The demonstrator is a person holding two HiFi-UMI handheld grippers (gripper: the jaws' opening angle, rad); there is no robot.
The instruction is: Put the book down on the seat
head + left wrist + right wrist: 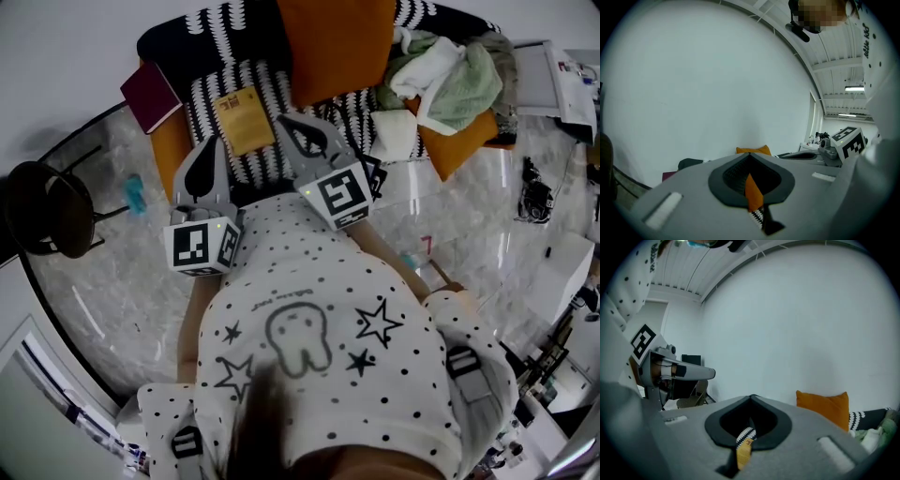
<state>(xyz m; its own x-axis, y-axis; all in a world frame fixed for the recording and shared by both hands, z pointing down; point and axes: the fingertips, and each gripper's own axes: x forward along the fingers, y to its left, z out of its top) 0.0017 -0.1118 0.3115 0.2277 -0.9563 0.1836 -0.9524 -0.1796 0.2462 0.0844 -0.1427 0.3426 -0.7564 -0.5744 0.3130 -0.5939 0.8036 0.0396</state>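
The yellow book (246,120) is laid flat on the striped seat (208,98), near its middle. The left gripper (214,142) is held over the front of the seat, and its fingers are pressed together with nothing between them. The right gripper (284,120) is held over the seat too, fingers closed tight and empty. A dark red book (150,96) is laid on the seat's left arm. An orange cushion (333,42) is propped at the seat's back.

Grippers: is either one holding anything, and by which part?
Nothing held: left gripper and right gripper are shut, empty; the yellow book lies on the seat.
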